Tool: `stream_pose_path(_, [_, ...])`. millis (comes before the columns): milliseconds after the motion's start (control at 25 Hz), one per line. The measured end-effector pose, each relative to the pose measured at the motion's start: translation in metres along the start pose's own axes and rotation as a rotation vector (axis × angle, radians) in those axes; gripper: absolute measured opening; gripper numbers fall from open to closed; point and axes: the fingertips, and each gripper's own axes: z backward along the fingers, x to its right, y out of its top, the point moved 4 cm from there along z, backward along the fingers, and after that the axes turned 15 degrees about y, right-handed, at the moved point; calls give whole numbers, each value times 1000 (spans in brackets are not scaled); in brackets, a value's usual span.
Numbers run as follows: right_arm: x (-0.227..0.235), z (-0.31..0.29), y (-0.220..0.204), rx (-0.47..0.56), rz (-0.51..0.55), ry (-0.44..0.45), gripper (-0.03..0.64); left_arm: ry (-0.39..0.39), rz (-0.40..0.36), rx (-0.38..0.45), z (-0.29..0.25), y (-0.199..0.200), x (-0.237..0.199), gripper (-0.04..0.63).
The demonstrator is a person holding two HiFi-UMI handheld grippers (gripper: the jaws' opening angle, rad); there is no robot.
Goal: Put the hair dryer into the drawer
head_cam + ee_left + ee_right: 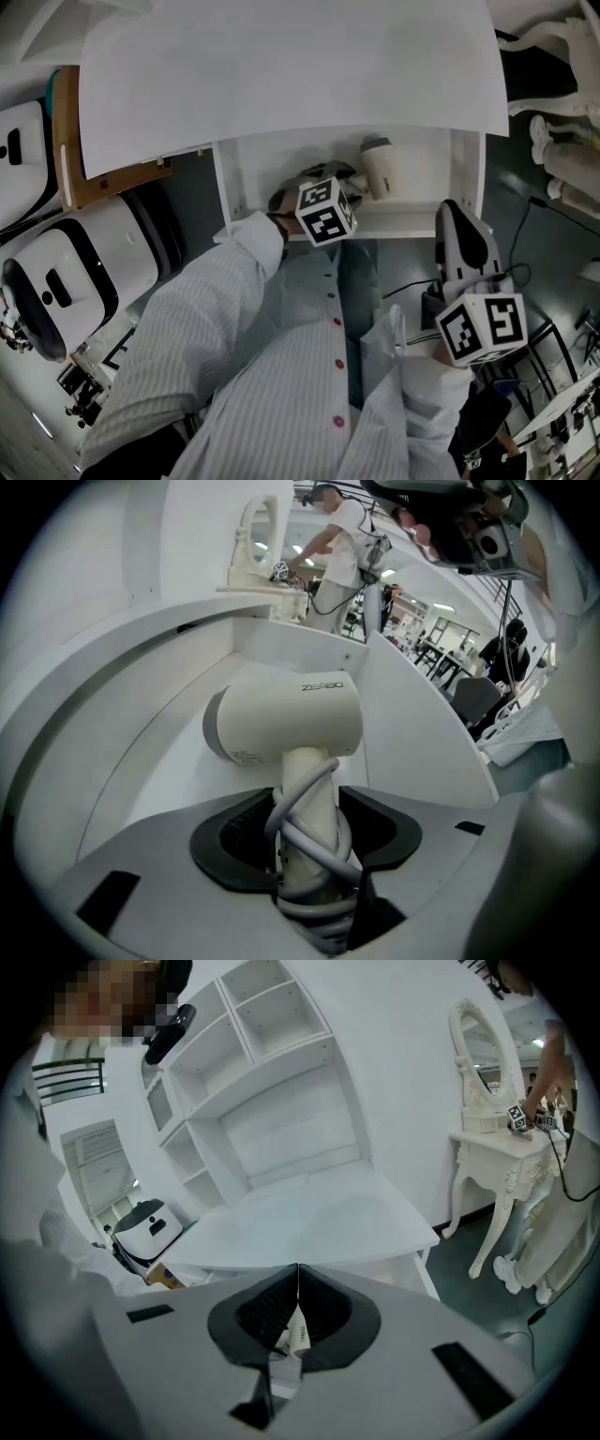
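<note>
A cream hair dryer [382, 169] sits inside the open white drawer [467, 178] under the white desk top [281, 75]. My left gripper [345, 180] reaches into the drawer. In the left gripper view the hair dryer [286, 722] stands head up, and my left gripper [309, 808] is shut on its handle, which has the grey cord [314, 855] wound round it. The drawer wall [412, 714] rises behind it. My right gripper [454, 208] hovers at the drawer's right front corner. It is shut [298, 1271] with nothing held and points over the desk top [309, 1222].
White appliances [56, 281] and a wooden board [66, 141] stand left of the desk. Cables [544, 211] lie on the dark floor at the right. An ornate white dressing table [487, 1138] and wall shelves [253, 1054] stand beyond. A person [337, 536] works in the background.
</note>
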Motion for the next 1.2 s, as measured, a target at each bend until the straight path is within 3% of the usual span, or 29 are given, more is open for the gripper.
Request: stream_pose_path(1200, [3, 6, 1, -11, 4, 46, 11, 3, -19, -11, -8, -3, 7, 241])
